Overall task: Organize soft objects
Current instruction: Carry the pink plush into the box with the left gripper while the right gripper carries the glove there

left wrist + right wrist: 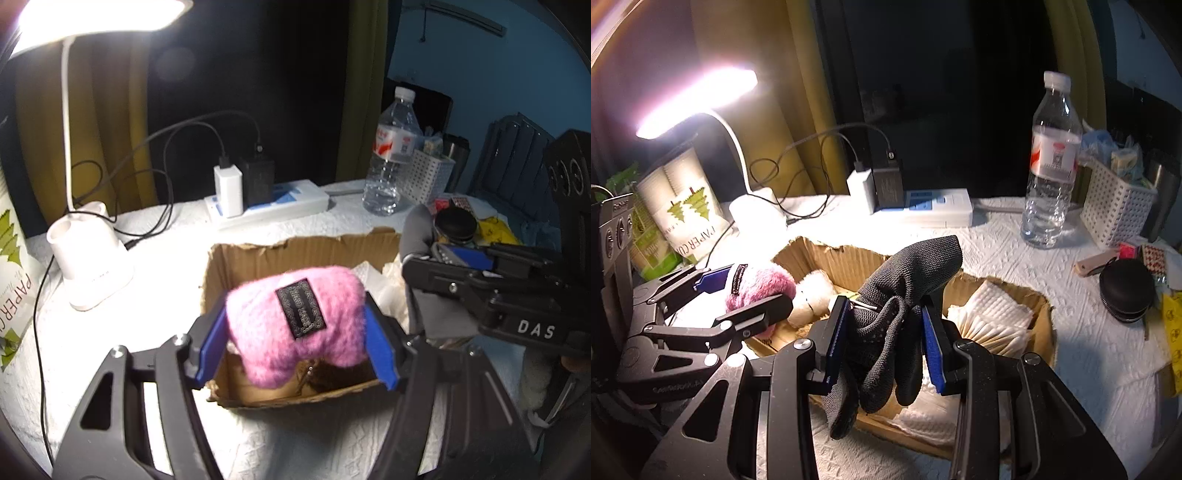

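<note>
While both soft things hang over the same container, the order runs from big to small: the surface, covered in white embossed paper, carries a torn cardboard box near its front edge; behind the box, toward the back edge, sit a lamp base, a power strip and a water bottle; a white perforated basket stands at the back right.

Inside the box lie folded white tissue pads on its right side and a cream plush toward its left.

The left tongs are clenched on a pink fuzzy pouch, its black sequin patch facing up; the pouch hangs above the box's front left part, its long axis running across from pad to pad; the box opening lies directly beneath it.

The right tongs are clenched on a dark grey knit glove; the glove stands roughly upright, cuff rising above the pads and fingers dangling below, over the box's front wall.

As I judge it, the coming move turns on drop height and side: the pouch is already over open box floor, so the left hand is nearer to a clean release; the glove sits closer to the rim and may need to go further in before letting go, or its fingers could drape over the cardboard edge.
</note>
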Available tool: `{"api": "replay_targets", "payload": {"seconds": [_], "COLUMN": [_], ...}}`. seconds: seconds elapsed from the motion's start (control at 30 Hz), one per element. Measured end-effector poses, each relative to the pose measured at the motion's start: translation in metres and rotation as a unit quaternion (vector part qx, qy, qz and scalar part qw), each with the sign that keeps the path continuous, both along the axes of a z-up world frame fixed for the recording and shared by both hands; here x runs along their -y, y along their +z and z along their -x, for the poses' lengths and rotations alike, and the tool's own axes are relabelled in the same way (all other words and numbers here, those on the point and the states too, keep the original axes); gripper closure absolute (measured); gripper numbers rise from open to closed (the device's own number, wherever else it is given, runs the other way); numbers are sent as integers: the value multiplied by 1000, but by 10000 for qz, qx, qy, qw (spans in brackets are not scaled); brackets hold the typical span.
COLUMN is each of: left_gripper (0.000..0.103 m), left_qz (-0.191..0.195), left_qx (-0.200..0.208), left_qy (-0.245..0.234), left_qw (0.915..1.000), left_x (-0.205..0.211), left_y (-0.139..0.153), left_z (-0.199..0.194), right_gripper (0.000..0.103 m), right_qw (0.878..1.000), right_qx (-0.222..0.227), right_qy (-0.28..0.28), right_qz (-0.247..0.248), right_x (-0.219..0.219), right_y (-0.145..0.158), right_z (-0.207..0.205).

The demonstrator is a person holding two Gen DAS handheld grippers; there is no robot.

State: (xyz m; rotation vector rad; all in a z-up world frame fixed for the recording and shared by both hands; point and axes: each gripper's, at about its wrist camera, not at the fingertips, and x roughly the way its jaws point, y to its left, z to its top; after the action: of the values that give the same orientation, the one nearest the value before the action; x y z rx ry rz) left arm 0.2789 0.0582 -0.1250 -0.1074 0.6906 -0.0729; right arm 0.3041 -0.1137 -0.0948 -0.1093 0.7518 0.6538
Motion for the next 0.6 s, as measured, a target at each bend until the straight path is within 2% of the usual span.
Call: {"api": "replay_targets", "payload": {"seconds": [0.33, 0.6], "left_gripper": [35, 33], "left_qz": [2, -155], "left_qx": [-412, -482], "left_qy": [-134, -224], "left_qw": [9991, 9985], "left_x": [5, 12], "left_y": [-22, -28], "left_z": [-12, -13], "right_gripper": [64, 64], "right_qw": [9995, 9978], "right_qx": [-326, -630], "right_qy": [-40, -147], "right_qz": [32, 174], "right_x": [-7, -7], "right_y": [-28, -47], "right_z": [-11, -17]}}
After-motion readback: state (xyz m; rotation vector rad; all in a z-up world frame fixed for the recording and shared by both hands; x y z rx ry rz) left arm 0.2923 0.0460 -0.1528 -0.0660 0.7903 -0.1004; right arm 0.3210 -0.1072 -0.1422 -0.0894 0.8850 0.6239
